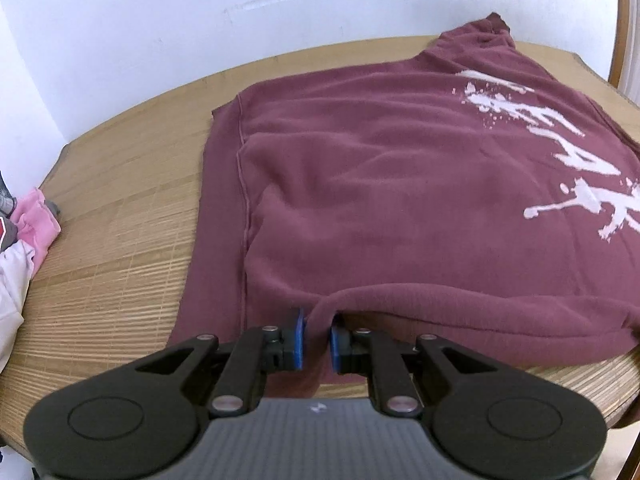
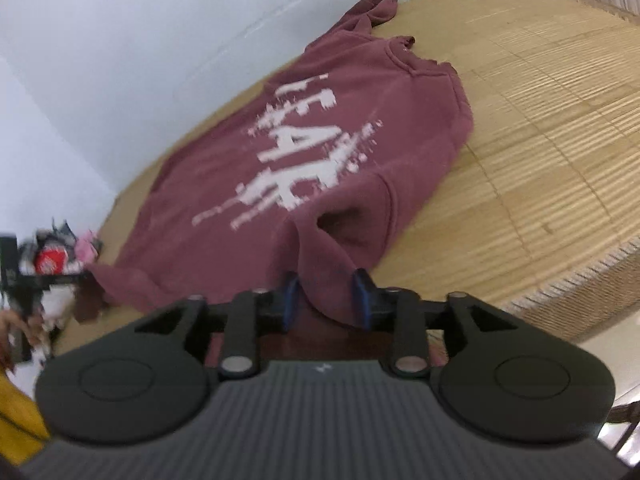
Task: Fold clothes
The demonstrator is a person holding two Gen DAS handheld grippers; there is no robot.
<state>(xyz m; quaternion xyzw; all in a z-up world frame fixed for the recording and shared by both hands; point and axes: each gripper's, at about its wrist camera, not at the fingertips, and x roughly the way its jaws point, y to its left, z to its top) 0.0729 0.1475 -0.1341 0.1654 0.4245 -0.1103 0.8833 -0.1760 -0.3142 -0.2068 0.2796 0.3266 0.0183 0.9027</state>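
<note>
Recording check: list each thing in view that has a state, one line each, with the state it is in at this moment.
Maroon sweatshirt with white splatter lettering: spread print-up on the mat, near hem lifted.
Left gripper: shut on the hem.
Right gripper: jaws apart, fabric bunched between them; grip unclear.
Woven bamboo mat: lying flat under the sweatshirt.
Pile of pink and white clothes: crumpled at the mat's edge, unfolded.

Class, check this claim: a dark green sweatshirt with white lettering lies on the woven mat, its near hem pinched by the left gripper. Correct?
Not quite. The sweatshirt is maroon, not green, as the left wrist view shows. It has white lettering, lies on the woven mat, and the left gripper pinches its near hem.
</note>
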